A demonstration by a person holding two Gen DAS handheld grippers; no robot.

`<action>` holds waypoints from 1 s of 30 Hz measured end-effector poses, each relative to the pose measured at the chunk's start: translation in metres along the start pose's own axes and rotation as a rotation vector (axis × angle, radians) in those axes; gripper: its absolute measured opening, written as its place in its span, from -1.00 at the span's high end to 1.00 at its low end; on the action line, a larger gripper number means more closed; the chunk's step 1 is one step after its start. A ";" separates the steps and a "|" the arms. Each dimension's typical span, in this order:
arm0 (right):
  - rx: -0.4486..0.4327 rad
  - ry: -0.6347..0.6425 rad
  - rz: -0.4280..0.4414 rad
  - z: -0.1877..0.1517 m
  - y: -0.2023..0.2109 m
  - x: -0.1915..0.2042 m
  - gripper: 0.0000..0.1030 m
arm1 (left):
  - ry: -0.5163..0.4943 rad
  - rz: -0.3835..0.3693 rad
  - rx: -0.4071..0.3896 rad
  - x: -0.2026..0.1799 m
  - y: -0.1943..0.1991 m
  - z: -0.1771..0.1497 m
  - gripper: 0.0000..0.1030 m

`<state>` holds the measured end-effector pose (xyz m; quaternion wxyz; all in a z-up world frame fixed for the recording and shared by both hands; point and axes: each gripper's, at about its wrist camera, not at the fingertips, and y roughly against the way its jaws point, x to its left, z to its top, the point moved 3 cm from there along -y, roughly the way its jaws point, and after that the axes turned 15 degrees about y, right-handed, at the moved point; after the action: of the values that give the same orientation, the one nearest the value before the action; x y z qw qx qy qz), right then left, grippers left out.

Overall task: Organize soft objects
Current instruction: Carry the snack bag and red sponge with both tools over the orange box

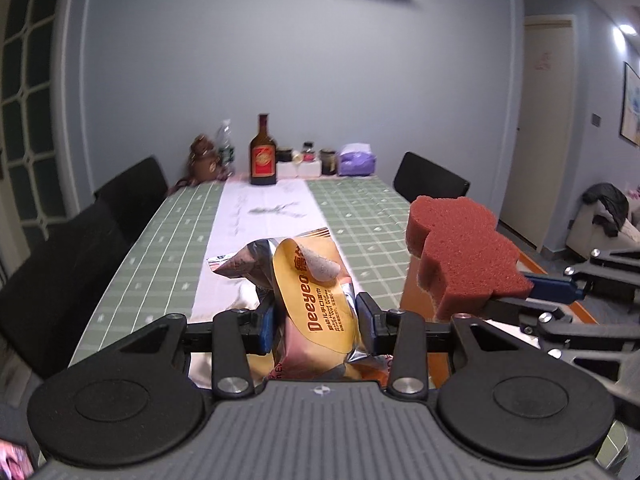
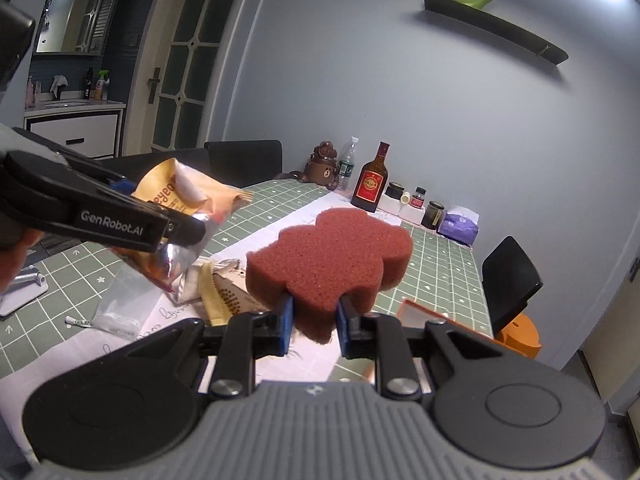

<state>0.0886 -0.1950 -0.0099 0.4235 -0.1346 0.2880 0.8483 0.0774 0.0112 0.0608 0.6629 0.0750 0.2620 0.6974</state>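
You are in the carry step: both items are lifted clear of the desk (image 1: 360, 208). Your left gripper (image 1: 316, 322) has its jaws closed on the foil snack packet (image 1: 316, 300), pinching it near its lower half. Your right gripper (image 2: 314, 326) has its jaws closed on the near edge of the red-brown sponge (image 2: 332, 256), compressing it slightly. An orange box (image 2: 416, 314) sits at the right desk edge, just beyond the sponge; it is probably the destination, though its interior is hidden. Next, move each item over the container, then open the jaws only once the item is inside.
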 end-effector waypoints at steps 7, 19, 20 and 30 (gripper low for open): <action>0.037 -0.006 0.003 -0.006 0.016 -0.046 0.60 | -0.061 -0.084 -0.005 -0.043 -0.015 0.013 0.11; 0.196 0.071 0.030 -0.043 0.001 -0.115 0.60 | -0.109 -0.294 0.181 -0.118 -0.083 0.015 0.13; 0.223 0.087 0.032 -0.049 -0.004 -0.119 0.60 | -0.126 -0.298 0.206 -0.123 -0.093 0.011 0.13; 0.422 0.179 0.111 -0.116 -0.068 -0.141 0.60 | -0.203 -0.241 0.471 -0.162 -0.182 -0.029 0.13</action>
<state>0.2263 -0.3225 -0.0613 0.3676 -0.1016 0.5025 0.7759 0.2434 -0.1561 -0.0094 0.7282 0.2646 0.3562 0.5224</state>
